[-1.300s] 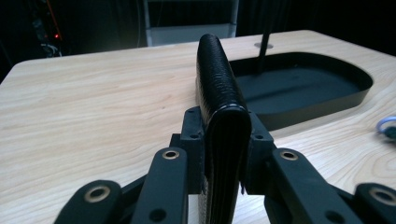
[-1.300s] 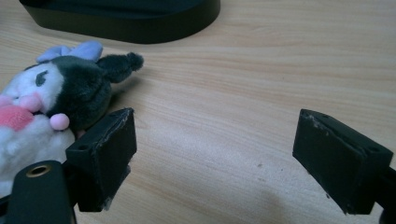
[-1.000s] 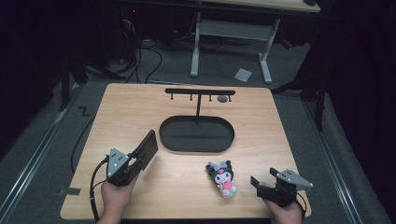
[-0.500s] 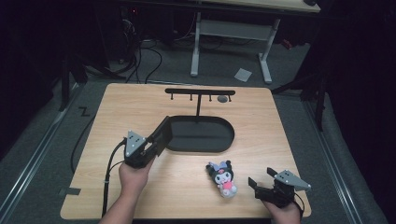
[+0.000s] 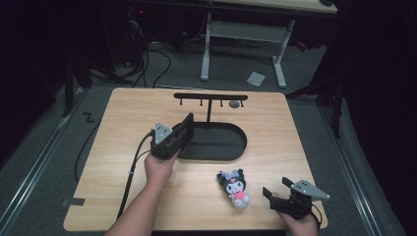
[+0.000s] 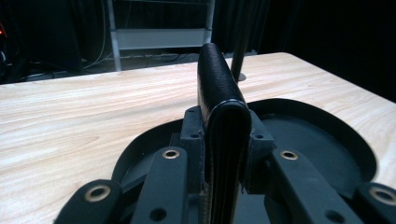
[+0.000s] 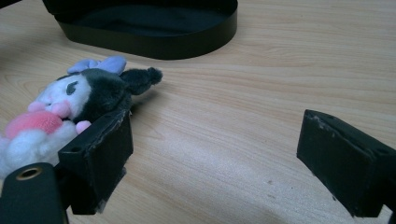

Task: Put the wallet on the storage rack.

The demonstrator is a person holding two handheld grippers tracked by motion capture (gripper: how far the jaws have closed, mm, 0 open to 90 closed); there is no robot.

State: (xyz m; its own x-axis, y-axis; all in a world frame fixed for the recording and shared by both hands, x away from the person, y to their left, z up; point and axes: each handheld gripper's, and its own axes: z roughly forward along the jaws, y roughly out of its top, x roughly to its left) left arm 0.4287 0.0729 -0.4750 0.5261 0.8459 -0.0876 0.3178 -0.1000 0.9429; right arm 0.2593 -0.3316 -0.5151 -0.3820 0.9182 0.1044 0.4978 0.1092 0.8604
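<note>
The black wallet [image 6: 222, 112] stands on edge between the fingers of the left gripper [image 5: 173, 140], clamped upright with its folded spine on top; in the high view the wallet [image 5: 187, 129] hangs over the nine o'clock rim of the black oval tray [image 5: 231, 156], which sits at the middle of the tabletop [image 5: 123, 118]. The step in hand looks like setting the wallet into that tray; to do it well the person should carry it a little further toward three o'clock so it clears the rim, lower it until its bottom edge meets the tray floor, tip it flat, and only then let the fingers part; releasing early could leave it propped on the rim or toppling out. The tray appears empty, its dark floor bare; a thin post with a hooked crossbar [image 5: 210, 97] rises at its twelve o'clock side. At five o'clock from the tray a plush toy [image 5: 234, 187] lies on the wood; the right gripper [image 5: 280, 192] rests just beside it, fingers apart and holding nothing.
</note>
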